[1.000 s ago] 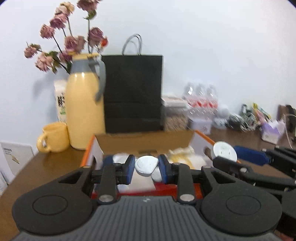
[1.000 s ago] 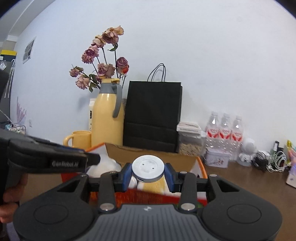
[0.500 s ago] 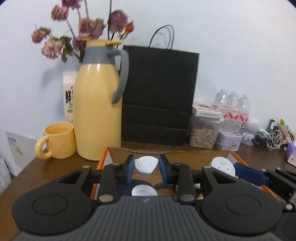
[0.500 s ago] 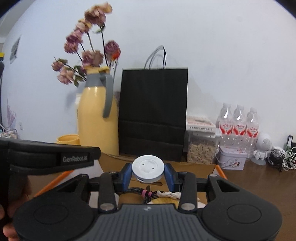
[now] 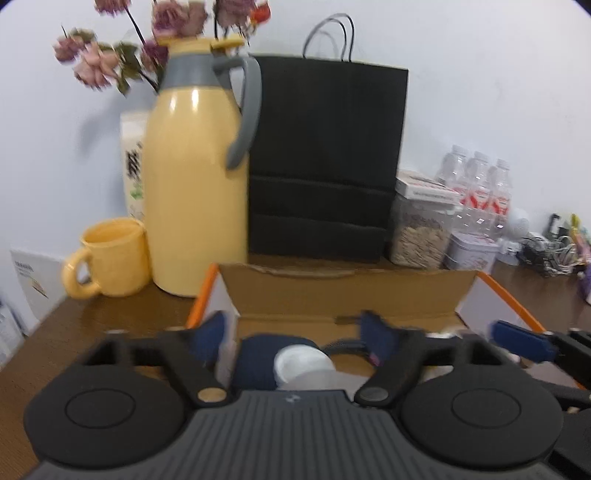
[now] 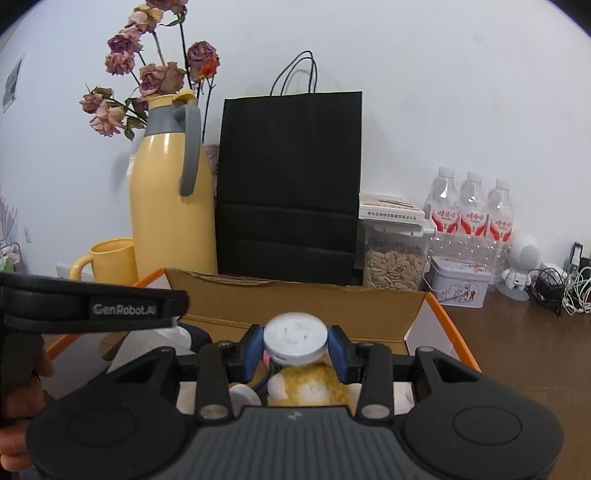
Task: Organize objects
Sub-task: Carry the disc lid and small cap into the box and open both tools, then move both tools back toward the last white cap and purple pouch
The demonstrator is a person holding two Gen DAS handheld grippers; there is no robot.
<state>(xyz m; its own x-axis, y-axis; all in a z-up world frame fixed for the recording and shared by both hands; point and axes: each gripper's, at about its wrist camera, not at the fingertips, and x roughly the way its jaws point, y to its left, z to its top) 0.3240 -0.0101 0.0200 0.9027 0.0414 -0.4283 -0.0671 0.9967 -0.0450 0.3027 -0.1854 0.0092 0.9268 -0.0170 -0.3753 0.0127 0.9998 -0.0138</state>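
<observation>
With the left gripper (image 5: 291, 332) spread wide and empty above the orange-edged cardboard box (image 6: 436, 306), the right gripper (image 6: 295, 347), clamping a round white plastic disc (image 6: 295, 338), should lower over a free spot in the box before releasing.

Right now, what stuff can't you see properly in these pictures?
- Cardboard box floor: in both wrist views the gripper bodies cover most of what lies inside.
- White round piece under the open left gripper: blurred, half hidden by the gripper body, so its shape is unclear.
- Flowers: left wrist view blurs them and the top edge cuts them off.
- Yellow fuzzy thing: right wrist view, partly hidden behind the right gripper holding the white disc.
</observation>
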